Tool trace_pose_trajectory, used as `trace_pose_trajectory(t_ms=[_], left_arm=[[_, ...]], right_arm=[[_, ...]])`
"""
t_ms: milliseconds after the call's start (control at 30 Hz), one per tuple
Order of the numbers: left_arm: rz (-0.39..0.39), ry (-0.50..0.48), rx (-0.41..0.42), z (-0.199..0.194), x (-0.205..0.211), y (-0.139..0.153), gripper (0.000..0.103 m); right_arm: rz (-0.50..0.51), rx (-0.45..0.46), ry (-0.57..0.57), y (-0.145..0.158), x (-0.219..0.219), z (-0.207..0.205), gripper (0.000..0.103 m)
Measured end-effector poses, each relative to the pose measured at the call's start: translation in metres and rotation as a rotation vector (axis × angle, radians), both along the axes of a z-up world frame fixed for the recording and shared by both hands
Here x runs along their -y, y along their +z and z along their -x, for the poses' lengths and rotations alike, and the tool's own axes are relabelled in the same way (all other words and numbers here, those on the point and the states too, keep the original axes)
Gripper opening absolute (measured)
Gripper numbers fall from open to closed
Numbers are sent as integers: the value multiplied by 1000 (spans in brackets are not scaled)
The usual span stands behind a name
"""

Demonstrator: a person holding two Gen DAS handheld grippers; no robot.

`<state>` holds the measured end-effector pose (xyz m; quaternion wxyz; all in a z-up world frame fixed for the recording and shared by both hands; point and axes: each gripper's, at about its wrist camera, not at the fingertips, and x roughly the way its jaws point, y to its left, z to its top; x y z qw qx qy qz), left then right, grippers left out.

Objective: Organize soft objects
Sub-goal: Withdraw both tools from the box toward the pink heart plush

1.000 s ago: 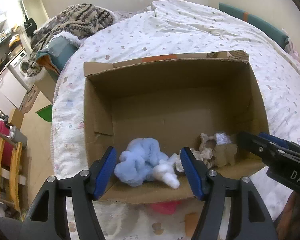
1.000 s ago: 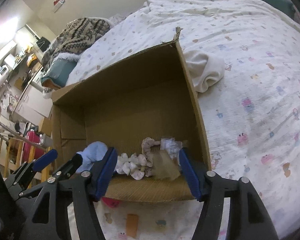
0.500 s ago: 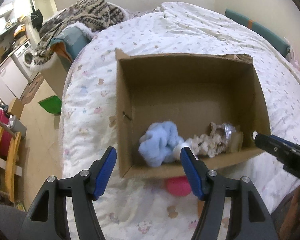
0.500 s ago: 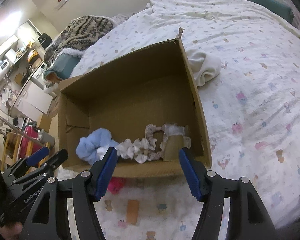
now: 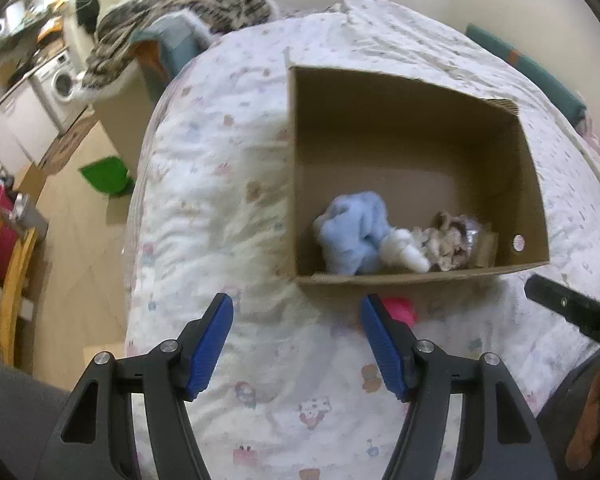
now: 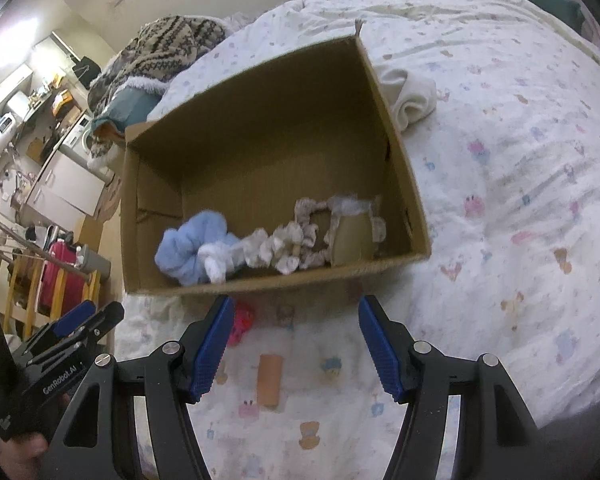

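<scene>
Both tools pulled back from cardboard box [image 6: 400, 184]; left tool [image 5: 296, 344], right tool [image 6: 292, 346] wide open, empty.

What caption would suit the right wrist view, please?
Open right gripper above patterned bedsheet, facing brown cardboard box holding fluffy blue cloth.

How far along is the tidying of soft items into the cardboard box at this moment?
Partly done. Inside the open cardboard box lie a fluffy light-blue cloth, a white knotted piece and a beige ruffled scrunchie. Nothing is in hand: the left gripper and right gripper are both open and empty. Left out on the patterned bedsheet: a pink item by the box front and a folded white cloth beside its right wall.
</scene>
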<state>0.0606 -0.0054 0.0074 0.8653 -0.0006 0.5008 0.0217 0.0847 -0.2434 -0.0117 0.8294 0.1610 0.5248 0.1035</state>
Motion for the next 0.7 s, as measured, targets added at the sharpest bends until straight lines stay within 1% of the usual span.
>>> trace_pose_trajectory(t_ms=[67, 167, 367, 533, 700], left_arm=[[24, 17, -11, 2, -4, -5, 63], [20, 30, -14, 3, -7, -11, 63], [37, 57, -14, 2, -11, -18, 63], [51, 68, -24, -2, -12, -22, 63], [55, 69, -30, -3, -13, -23, 63]], right_arm=[[5, -24, 7, -6, -4, 1, 68], [16, -71, 23, -17, -12, 1, 71], [34, -156, 92, -43, -34, -2, 72], [113, -209, 165, -66, -58, -9, 72], [253, -240, 261, -85, -82, -8, 72]])
